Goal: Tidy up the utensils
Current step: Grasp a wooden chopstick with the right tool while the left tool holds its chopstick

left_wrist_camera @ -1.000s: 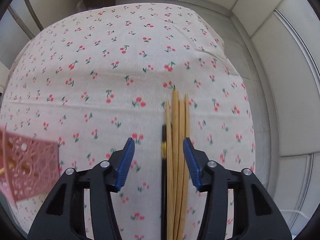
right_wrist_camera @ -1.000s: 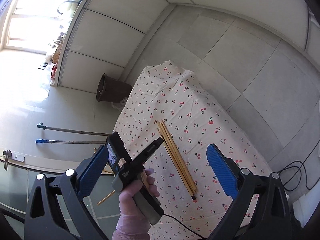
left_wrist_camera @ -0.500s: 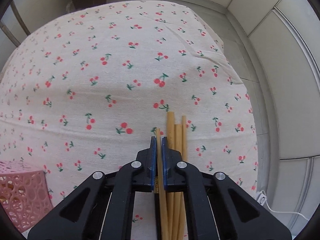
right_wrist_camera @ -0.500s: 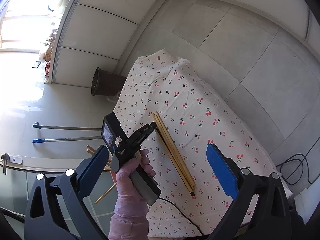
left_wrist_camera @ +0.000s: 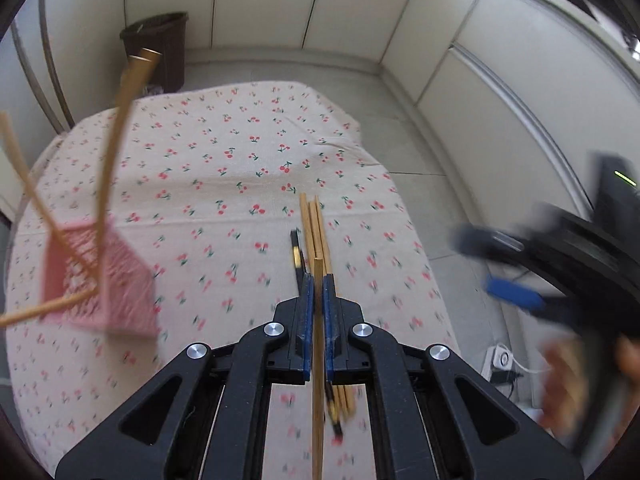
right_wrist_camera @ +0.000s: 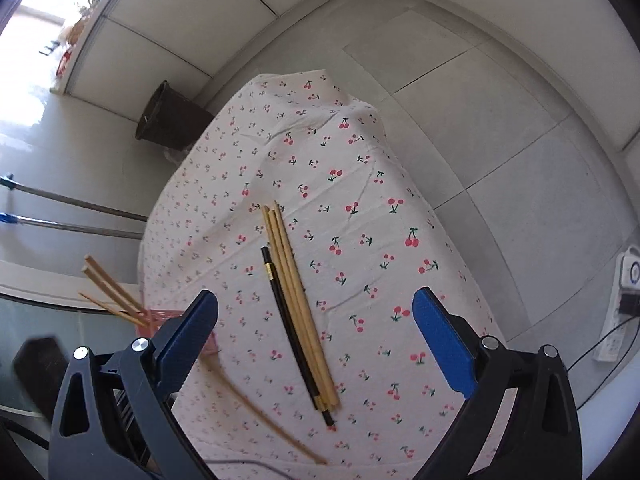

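Observation:
My left gripper is shut on a single wooden chopstick, lifted off the cherry-print tablecloth. Under it lie a bundle of wooden chopsticks and one black chopstick. At the left stands a blurred pink lattice basket with several chopsticks sticking up. My right gripper hovers above the wooden bundle and the black chopstick. Its jaws stand wide and are closing, pressing on nothing. The held chopstick shows at the lower left there. The right gripper is a blur at the right.
A dark brown waste bin stands on the floor past the table's far end. Two metal poles lie to the left. A white power strip with cables sits on the tiled floor at the right. The pink basket is half hidden behind my finger.
The left gripper shut on one wooden chopstick from the bundle and rose with it. The right gripper came down and closer to the chopsticks on the table.

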`<state>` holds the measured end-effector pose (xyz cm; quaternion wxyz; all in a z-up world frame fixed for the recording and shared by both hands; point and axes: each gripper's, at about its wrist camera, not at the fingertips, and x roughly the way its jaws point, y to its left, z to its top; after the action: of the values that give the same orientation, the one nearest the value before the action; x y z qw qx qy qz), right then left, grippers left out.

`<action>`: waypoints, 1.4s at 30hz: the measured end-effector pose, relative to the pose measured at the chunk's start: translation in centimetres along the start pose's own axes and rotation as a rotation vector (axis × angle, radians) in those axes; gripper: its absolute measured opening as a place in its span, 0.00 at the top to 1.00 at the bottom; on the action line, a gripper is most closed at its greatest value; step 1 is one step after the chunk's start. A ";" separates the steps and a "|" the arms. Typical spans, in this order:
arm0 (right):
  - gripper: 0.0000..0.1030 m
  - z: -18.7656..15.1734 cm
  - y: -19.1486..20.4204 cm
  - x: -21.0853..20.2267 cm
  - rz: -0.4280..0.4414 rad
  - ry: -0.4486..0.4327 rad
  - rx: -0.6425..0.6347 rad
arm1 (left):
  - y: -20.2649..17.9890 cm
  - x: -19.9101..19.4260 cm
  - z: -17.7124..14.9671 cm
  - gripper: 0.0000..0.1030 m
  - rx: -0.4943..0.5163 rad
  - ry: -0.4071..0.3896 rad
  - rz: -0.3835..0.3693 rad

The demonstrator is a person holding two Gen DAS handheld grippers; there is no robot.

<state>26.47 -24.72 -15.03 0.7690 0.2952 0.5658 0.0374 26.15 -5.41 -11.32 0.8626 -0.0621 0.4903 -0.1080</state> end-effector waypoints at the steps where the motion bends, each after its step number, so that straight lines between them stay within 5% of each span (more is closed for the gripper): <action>1: 0.21 0.3 0.4 1.3 -0.001 0.017 -0.013 | 0.0 -1.5 -1.0 0.96 0.010 -0.014 -0.005; 4: 0.45 1.6 1.5 5.1 -0.023 0.062 -0.041 | 0.4 -4.9 -3.9 0.96 0.017 -0.046 -0.016; 8: 0.54 3.1 2.7 8.3 -0.023 0.046 -0.055 | 1.2 -7.4 -6.5 0.96 0.008 -0.083 -0.026; 11: 0.60 3.6 4.4 10.3 -0.103 0.040 -0.139 | 2.0 -7.6 -6.8 0.96 0.014 -0.085 -0.026; 25: 0.62 4.3 6.0 13.1 -0.217 0.016 -0.263 | 3.5 -9.9 -7.8 0.96 0.011 -0.091 -0.063; 33: 0.64 3.0 8.7 14.7 -0.379 -0.036 -0.464 | 3.5 -10.1 -7.9 0.96 0.013 -0.089 -0.059; 37: 0.94 2.0 9.0 14.4 -0.332 -0.041 -0.479 | 3.6 -10.2 -7.9 0.96 0.013 -0.095 -0.046; 42: 0.95 0.4 7.3 11.9 -0.214 -0.049 -0.402 | 3.7 -11.2 -8.2 0.96 0.021 -0.138 -0.021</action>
<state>33.09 -14.17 -21.41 0.8254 0.0750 0.5563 0.0605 14.02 0.94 -6.94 0.8939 -0.0655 0.4276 -0.1174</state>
